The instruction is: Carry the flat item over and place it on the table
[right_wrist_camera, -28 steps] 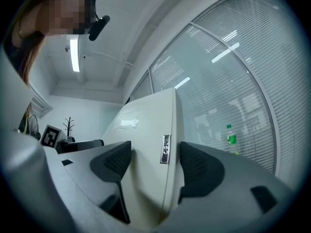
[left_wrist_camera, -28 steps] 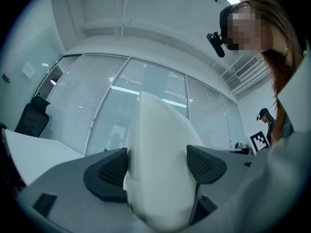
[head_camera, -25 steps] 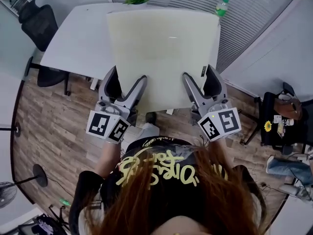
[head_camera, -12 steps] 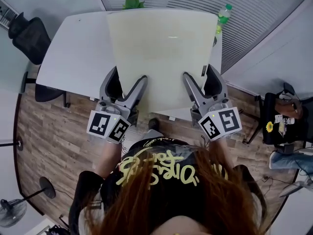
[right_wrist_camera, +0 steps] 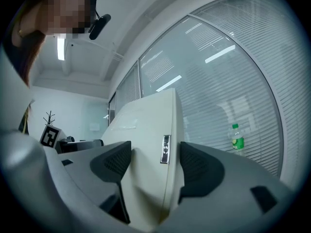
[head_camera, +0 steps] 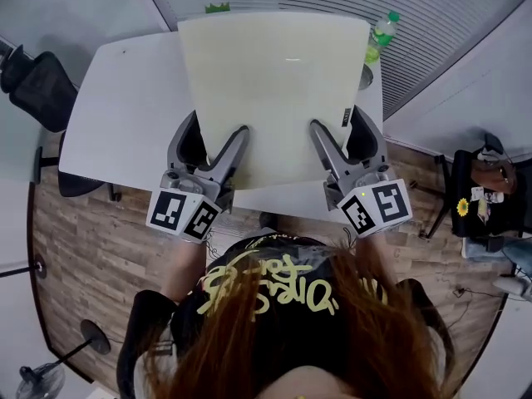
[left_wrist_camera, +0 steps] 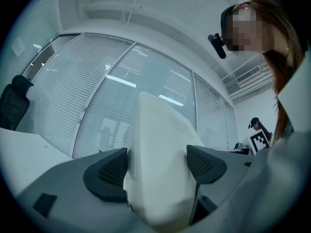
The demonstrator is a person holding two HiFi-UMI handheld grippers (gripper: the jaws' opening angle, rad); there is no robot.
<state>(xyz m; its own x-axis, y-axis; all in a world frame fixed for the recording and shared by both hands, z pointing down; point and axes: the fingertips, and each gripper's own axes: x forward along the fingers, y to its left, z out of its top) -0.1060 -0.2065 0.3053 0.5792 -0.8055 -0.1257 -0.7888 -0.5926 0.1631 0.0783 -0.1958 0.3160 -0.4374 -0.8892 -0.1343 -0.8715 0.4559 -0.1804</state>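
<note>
Flat item (head_camera: 274, 90) clamped by left gripper (head_camera: 218, 152), right gripper (head_camera: 334, 146).

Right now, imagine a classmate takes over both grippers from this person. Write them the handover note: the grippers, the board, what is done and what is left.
Grippers: the left gripper is shut on the board at its near edge, left side. The right gripper is shut on the same edge, right side.
Things: the board is held up over the table. A bottle stands at the table's far right corner.
Done: the board has been carried to the table.
Left: lower it flat onto the table, clear of the bottle, then open both grippers.
</note>
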